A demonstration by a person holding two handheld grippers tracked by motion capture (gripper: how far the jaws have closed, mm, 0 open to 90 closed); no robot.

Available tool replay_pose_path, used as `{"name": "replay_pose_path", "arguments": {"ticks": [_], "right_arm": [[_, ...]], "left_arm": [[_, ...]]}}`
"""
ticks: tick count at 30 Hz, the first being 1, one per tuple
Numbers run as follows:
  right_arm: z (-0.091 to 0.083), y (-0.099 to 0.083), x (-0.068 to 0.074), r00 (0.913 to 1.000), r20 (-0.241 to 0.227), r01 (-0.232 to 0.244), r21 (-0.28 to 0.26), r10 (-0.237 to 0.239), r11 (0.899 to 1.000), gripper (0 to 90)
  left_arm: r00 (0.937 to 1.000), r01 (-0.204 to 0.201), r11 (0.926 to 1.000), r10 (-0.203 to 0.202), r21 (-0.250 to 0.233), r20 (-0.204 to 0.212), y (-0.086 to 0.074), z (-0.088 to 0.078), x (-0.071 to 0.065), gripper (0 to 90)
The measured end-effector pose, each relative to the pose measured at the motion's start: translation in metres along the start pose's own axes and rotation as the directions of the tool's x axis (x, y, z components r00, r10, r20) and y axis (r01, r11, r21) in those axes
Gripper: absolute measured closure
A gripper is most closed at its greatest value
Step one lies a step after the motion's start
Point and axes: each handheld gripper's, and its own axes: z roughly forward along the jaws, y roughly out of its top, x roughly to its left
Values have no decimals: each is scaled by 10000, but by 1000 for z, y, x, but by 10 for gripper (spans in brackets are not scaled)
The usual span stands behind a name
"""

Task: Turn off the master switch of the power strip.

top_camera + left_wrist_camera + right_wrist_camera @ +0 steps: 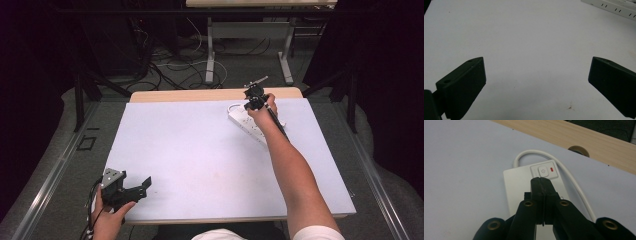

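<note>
Your right gripper [543, 181], jaws pressed together, hovers over the white plastic power strip [519, 182] just short of its power button [543, 171]. The strip lies at the far right of the white tabletop [200, 150]. Your left gripper [134, 188], well apart from the strip, has its jaws spread wide.

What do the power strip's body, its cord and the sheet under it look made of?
Power strip: looks like hard white plastic, smooth and matte, with crisp moulded edges around the switch. Its cord: probably rubbery or vinyl sheathing, white with a soft sheen, bending in a smooth loop. The sheet: pale, flat and matte, maybe paper or thin plastic; I cannot tell which.
</note>
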Motion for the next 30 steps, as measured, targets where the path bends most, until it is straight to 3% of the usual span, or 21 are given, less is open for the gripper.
{"name": "replay_pose_path", "arguments": {"ticks": [11,17,25,30], "right_arm": [[17,9,1,9998,189,-82,85,81,9999,900],[24,16,5,9998,131,134,-84,-133,9999,900],[35,20,5,10000,-90,9,105,-8,9999,900],[40,21,1,9996,277,34,148,-38,9999,900]], "left_arm": [[9995,266,9996,-267,-21,-171,-1,-1,1,15],[9993,242,9997,-240,49,-302,-2,-1,3,15],[9986,339,9994,-341,-45,-414,-3,-4,2,16],[9980,421,9990,-428,-151,-457,-4,-7,3,16]]}}
